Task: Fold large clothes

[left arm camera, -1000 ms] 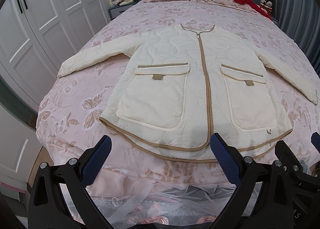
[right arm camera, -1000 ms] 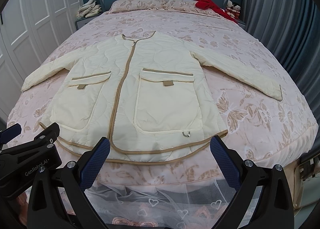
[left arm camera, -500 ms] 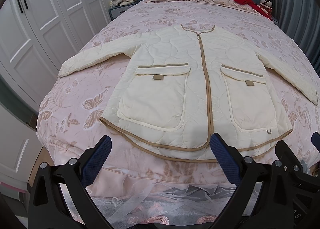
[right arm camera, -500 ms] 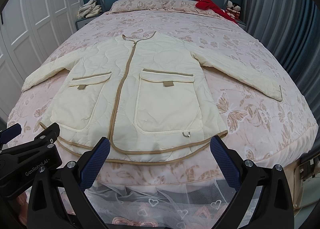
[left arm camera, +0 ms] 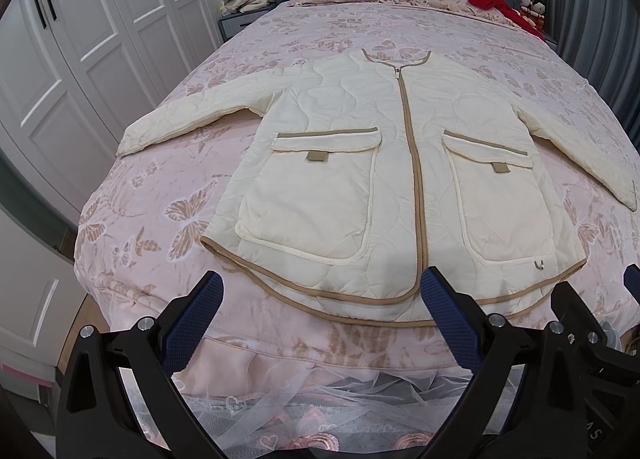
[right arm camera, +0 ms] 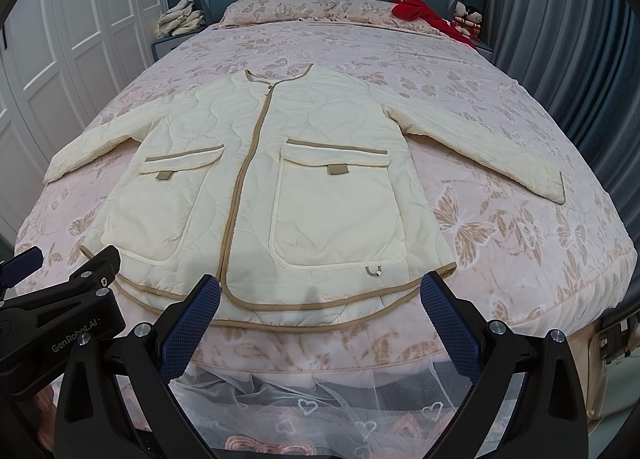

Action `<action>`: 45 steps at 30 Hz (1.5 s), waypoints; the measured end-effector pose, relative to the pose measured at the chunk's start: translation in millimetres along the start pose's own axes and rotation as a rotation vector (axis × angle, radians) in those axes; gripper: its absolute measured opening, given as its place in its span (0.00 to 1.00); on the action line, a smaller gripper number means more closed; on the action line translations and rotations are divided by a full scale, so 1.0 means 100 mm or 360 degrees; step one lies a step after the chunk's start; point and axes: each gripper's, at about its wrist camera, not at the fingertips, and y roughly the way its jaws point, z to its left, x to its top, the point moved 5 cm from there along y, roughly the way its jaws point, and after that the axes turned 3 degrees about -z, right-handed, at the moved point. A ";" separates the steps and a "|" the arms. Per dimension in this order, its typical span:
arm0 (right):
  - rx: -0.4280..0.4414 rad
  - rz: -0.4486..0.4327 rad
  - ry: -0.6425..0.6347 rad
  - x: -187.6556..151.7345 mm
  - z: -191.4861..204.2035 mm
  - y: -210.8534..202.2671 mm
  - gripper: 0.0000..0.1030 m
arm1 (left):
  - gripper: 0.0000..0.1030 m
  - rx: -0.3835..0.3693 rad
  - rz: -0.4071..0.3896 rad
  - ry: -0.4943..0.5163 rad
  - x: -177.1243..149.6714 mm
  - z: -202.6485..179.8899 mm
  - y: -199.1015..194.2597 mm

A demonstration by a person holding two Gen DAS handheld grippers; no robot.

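Cream jacket (left arm camera: 400, 179) flat on bed (left arm camera: 160, 219), zipped.
Both jaws spread wide, empty, poised at six o'clock off hem (right arm camera: 304, 305).

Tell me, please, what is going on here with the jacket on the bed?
A person holds two grippers at the foot of the bed. The cream quilted jacket lies flat, zipped, sleeves spread. The left gripper and right gripper are both open and hover just short of the hem, touching nothing. No fold has been made yet.
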 end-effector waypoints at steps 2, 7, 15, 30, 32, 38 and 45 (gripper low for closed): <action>0.0003 0.0001 0.0003 0.00 0.00 0.00 0.95 | 0.94 0.0001 -0.0001 0.0000 0.00 0.00 0.00; 0.0002 0.0000 0.0003 0.00 0.00 0.00 0.95 | 0.94 0.0000 0.0000 0.0001 0.00 -0.01 0.00; 0.0004 0.0001 0.0003 0.00 -0.01 0.00 0.95 | 0.94 0.0002 -0.0001 0.0003 0.00 0.00 0.00; 0.0010 0.0022 0.0035 0.08 -0.09 0.13 0.95 | 0.94 -0.0038 0.0023 -0.0042 0.12 0.03 0.16; 0.0006 0.0028 0.0049 0.09 -0.14 0.17 0.95 | 0.94 -0.0058 0.0024 -0.0071 0.13 0.03 0.20; 0.0016 0.0056 0.0169 0.18 -0.48 0.43 0.95 | 0.94 -0.0092 0.0025 -0.0135 0.15 0.00 0.30; -0.0163 0.0115 0.0518 0.41 -1.64 1.02 0.95 | 0.93 -0.0003 0.0051 -0.0054 0.21 -0.06 0.49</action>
